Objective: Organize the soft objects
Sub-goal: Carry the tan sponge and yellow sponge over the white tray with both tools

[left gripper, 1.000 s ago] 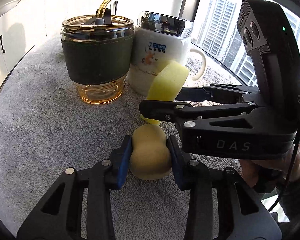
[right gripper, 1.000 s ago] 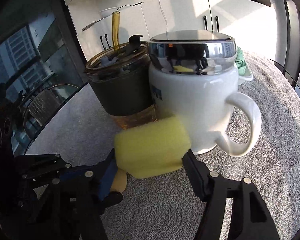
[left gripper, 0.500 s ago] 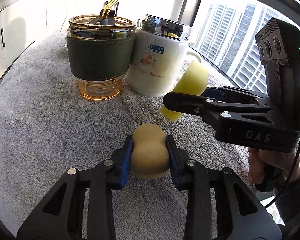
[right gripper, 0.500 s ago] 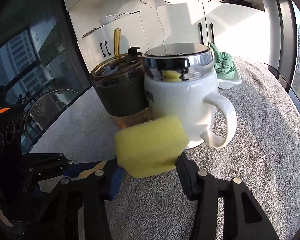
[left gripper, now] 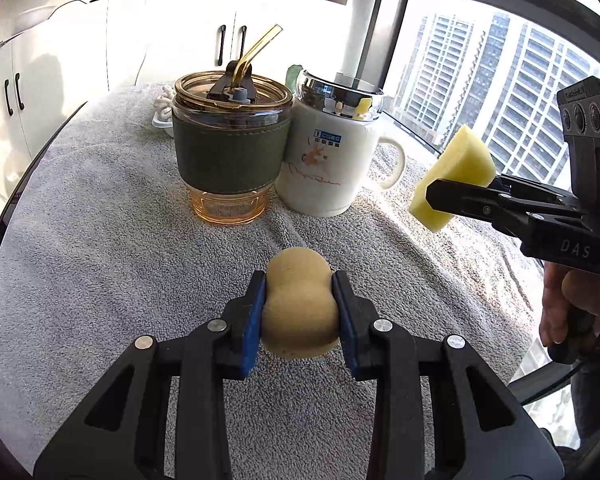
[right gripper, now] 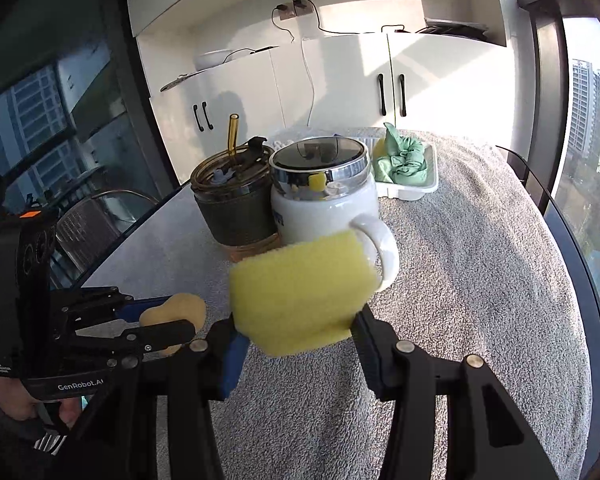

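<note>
My left gripper (left gripper: 299,310) is shut on a tan peanut-shaped sponge (left gripper: 299,306), squeezed at its waist and held above the grey towel. It also shows in the right wrist view (right gripper: 174,312). My right gripper (right gripper: 296,332) is shut on a yellow rectangular sponge (right gripper: 300,290), lifted in the air in front of the mug. In the left wrist view that yellow sponge (left gripper: 452,176) is at the right, above the towel, with the right gripper (left gripper: 440,196) around it.
A glass tumbler with a dark green sleeve and amber straw (left gripper: 232,152) and a white mug with a chrome lid (left gripper: 332,156) stand side by side on the grey towel (left gripper: 100,240). A white tray (right gripper: 404,190) holding green cloth (right gripper: 400,158) sits behind them.
My right gripper has risen and pulled back to the right with the yellow sponge, away from the mug. My left gripper has lifted and drawn back with the tan sponge.
</note>
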Demonstrator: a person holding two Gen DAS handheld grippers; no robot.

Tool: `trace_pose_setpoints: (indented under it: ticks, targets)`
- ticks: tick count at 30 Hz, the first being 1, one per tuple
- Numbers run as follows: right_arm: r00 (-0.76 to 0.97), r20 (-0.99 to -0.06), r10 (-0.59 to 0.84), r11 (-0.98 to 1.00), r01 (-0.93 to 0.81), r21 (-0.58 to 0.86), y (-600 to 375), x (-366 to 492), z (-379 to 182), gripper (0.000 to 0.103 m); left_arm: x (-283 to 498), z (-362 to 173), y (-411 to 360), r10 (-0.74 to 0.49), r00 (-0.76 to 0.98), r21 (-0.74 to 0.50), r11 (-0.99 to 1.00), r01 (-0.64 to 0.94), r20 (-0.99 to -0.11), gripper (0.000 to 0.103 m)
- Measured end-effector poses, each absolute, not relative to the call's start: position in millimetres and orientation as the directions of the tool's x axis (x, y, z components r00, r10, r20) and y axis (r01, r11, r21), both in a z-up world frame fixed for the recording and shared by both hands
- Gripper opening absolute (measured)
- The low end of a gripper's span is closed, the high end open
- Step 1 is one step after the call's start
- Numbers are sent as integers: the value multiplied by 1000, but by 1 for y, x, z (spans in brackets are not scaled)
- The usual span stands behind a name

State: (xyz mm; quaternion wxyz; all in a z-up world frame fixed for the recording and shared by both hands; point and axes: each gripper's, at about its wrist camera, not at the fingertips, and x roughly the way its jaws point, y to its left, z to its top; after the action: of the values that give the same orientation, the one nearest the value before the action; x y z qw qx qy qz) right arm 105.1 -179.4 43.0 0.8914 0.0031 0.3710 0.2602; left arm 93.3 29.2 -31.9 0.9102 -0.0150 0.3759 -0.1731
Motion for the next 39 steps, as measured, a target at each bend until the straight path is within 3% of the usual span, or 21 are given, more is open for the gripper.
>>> trace_pose_setpoints:
  ticks: [19,29,34,39]
  targets:
    - [629,-623,466,858,-493,144,-186,121,98,51,98,58,73,-343,761,-161,938,306,-551,31]
    - [714,-568,410,861,-508,-16,-201,169,182,51,159,151,90,-277,848,11,949,315,-452,31]
    - [731,-566,381,863,-501,-66,-199,230,212,52,232,170,88,-281,832,36,940,339,-479,31]
    - [681,-628,377,850,-524,-57,-181,308,204,52,313,143,87,-236,803,46,949,311,-548,32]
